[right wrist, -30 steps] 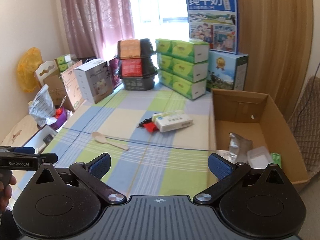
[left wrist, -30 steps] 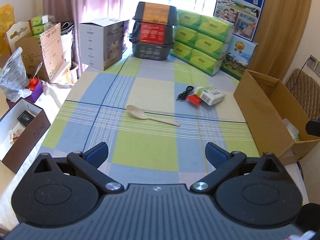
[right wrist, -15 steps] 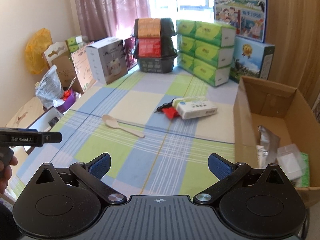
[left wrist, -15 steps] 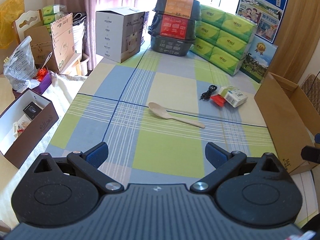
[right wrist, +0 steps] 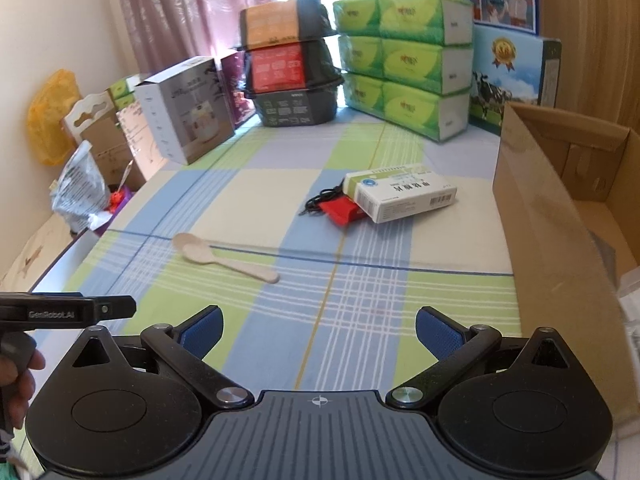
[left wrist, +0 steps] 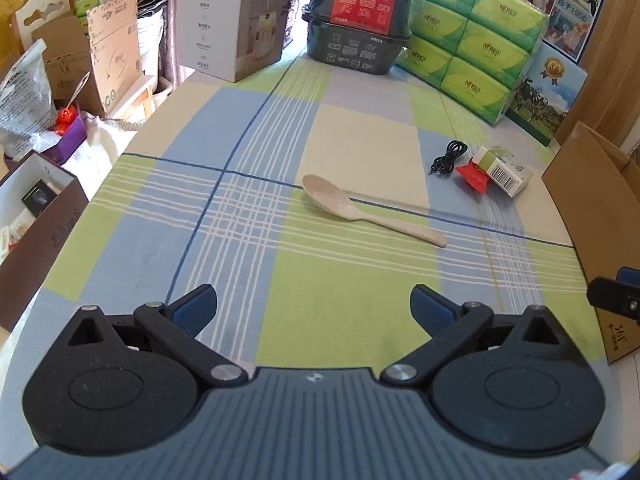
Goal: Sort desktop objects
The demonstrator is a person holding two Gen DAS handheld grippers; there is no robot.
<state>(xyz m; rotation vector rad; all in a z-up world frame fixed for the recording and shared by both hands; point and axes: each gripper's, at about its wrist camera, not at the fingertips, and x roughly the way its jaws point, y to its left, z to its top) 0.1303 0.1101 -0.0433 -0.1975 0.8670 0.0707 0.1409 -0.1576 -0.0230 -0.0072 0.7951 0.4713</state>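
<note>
A beige plastic spoon [left wrist: 368, 210] [right wrist: 224, 258] lies mid-table on the checked cloth, bowl to the left. Farther right sit a white medicine box [left wrist: 502, 170] [right wrist: 400, 192], a red packet [left wrist: 474, 176] [right wrist: 340, 209] half under it, and a coiled black cable [left wrist: 448, 158] [right wrist: 320, 200]. My left gripper [left wrist: 314, 306] hovers open over the near table edge, short of the spoon. My right gripper [right wrist: 318, 330] is open too, with nothing between its fingers, next to the open cardboard box [left wrist: 592, 200] [right wrist: 560, 216].
Green tissue packs [left wrist: 476, 36], stacked black food containers [left wrist: 360, 20], a white appliance box [left wrist: 236, 20] and milk cartons [right wrist: 516, 72] line the far edge. A brown box [left wrist: 36, 216] and bags stand off the table's left side. A hand [right wrist: 16, 384] holds the left gripper.
Both grippers have moved forward and lower toward the table; the spoon, medicine box and cable look larger. Both stay open and no object has shifted.
</note>
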